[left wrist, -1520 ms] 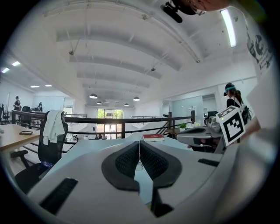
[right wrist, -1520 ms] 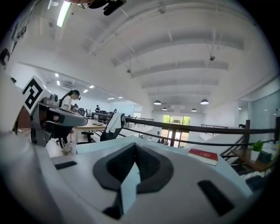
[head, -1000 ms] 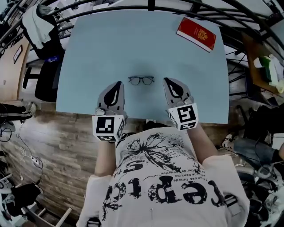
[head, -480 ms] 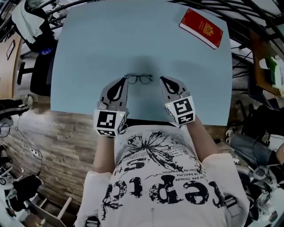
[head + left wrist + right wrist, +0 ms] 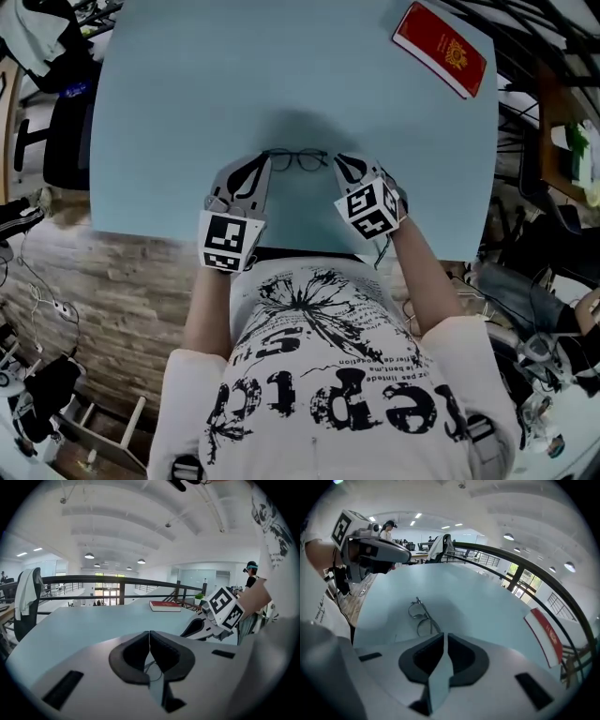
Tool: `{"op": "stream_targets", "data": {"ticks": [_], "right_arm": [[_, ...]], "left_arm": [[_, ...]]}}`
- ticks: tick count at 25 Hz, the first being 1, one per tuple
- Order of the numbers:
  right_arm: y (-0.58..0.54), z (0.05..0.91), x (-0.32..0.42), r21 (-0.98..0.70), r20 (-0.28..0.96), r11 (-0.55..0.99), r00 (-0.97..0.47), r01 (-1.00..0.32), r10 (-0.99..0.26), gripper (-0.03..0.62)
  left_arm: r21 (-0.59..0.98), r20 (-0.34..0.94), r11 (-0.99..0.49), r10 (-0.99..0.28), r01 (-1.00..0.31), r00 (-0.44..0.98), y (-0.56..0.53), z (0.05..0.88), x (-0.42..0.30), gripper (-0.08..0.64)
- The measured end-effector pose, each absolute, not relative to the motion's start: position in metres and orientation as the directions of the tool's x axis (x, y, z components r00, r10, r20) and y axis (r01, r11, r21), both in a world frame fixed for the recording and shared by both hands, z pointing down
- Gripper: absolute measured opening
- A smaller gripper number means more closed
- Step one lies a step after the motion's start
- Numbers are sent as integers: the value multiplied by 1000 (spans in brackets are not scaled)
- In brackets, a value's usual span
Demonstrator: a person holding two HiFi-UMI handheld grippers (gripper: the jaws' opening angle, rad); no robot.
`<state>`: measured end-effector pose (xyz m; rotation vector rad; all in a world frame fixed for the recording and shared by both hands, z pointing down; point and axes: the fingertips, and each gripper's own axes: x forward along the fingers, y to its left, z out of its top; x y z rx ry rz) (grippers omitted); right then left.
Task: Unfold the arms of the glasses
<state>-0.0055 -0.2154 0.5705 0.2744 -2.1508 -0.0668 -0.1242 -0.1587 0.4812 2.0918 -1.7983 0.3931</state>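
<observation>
Left tongs (image 5: pixel 264 161): shut, the two tips meeting with nothing gripped between them. In the left gripper view (image 5: pixel 149 633) a thin dark wire of the frame shows through the hollow below the tips. In the head view my tips sit at the left end of the glasses; whether they touch it I cannot tell.

Glasses (image 5: pixel 298 159): dark thin-rimmed pair lying on the pale blue surface (image 5: pixel 281 75) near my edge of it, between my two tongs. In the right gripper view (image 5: pixel 423 618) the arms look folded in against the lenses.

Right tongs (image 5: pixel 340 159): opening, with only a narrow slit between the tips (image 5: pixel 445 637) and nothing in that slit. The glasses lie just beyond the tips, at their right end, not yet gripped.

Red book (image 5: pixel 442 49): flat on the far right corner of the surface, well apart from the glasses and both tongs.

Change from a second ago: both tongs have come down and forward. Back then they hung short of the glasses on my side; now each tip is at one end of the frame. The glasses lie where they lay, and the right tongs were fully closed then.
</observation>
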Motion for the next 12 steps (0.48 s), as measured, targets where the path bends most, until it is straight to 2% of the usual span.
{"op": "stream_targets", "data": {"ticks": [3,7,12], "right_arm": [[-215,586,-13,164,856,982,-483,-90,-187,84],[-210,604,-12,126,907,992,-405,4,-114,83],[-213,609,-20,125,929,989,-359,79,-89,83]], "left_arm": [[95,449,-143,-877,-985,171,-163,492,-133,18],[110,507,-177,-837,-978,208,-168,511,-135,18],[122,543,-221,-801,-968,252,-174,524,-139,18]]}}
